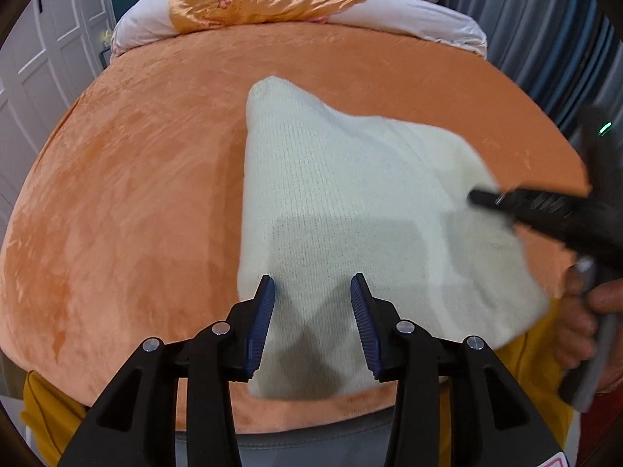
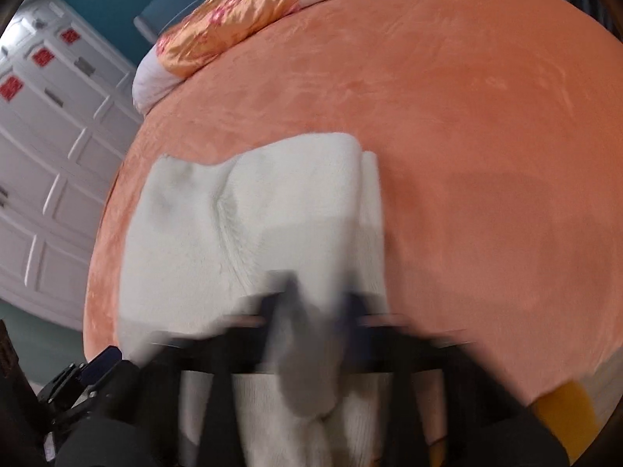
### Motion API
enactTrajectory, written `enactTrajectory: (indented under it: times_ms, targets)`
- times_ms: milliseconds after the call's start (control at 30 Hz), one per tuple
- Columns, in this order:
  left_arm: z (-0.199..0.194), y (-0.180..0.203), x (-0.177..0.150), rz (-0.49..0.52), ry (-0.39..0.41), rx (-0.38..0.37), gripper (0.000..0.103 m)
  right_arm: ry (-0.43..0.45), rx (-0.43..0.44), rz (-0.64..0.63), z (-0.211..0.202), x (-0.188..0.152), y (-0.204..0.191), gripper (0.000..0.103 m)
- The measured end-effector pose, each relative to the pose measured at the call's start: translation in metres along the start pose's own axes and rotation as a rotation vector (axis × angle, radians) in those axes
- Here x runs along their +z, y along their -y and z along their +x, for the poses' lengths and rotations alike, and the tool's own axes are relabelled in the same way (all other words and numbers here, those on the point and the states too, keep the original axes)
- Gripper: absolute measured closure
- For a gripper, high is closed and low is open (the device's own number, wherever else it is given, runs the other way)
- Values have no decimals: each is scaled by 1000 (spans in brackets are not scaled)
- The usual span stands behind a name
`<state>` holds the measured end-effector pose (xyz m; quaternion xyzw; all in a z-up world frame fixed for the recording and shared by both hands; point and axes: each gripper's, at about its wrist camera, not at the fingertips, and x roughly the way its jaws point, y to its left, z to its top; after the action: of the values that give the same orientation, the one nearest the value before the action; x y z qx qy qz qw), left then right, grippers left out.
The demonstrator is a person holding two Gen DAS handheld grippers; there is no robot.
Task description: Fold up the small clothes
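left gripper [image 1: 312,292] fingers apart | white knit [image 1: 342,194] | right view blurred

L cam looked down the bed [image 1: 136,179] toward the pillows [image 1: 272,4], close. R cam tilted, blurred, nearer. Both shared the knit [image 1: 331,202].

A cream knitted garment [image 1: 350,214] lies on the orange bed [image 1: 136,194]. The left hand-held gripper [image 1: 312,292] hangs over its near edge, its blue-padded fingers [image 1: 261,319] apart. The right hand-held gripper [image 1: 477,197] (blurred) touches the garment's right side.
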<state>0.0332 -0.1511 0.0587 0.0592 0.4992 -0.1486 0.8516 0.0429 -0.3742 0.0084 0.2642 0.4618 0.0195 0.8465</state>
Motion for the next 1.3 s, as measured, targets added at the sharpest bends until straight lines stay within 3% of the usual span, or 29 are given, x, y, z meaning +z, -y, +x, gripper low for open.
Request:
enactTrajectory:
  times_ms: [67,167,267,333,367,500,633,800,1033,1133,1233,1300]
  targets:
    - [1,0,1,-3,6,16,63,77,57,-9,-24,8,-10,94]
    - [2,2,1,3,12,27,63,184,66,-54,-55,8,-22,94]
    - [7,5,-1,28,7,52,63,126,-17,-60,-27,2,-13,94]
    - [9,9,-2,50,11,68,63,-4,-96,-36,18,-6,3,93]
    - [9,12,-3,65,15,88,62,1,-74,-5,24,-9,10,93]
    - [10,11,-5,66,16,99,61,37,-56,25,-3,-8,2,92]
    - [10,11,-3,66,15,98,58,99,-101,-40,-40,-22,-13,91]
    - [14,13,-5,90,23,115,56,76,-83,-84,-70,-55,-19,91]
    - [16,13,-7,103,24,123,52,-56,-200,-125,-32,-93,-10,92]
    - [16,11,-7,100,17,119,51,-60,-204,-121,-28,-87,-12,90]
    - [10,-2,-2,14,3,62,51,-32,-182,-102,-42,-78,-15,90]
    - [5,-7,3,-17,19,63,51,18,-131,-64,-59,-69,-13,81]
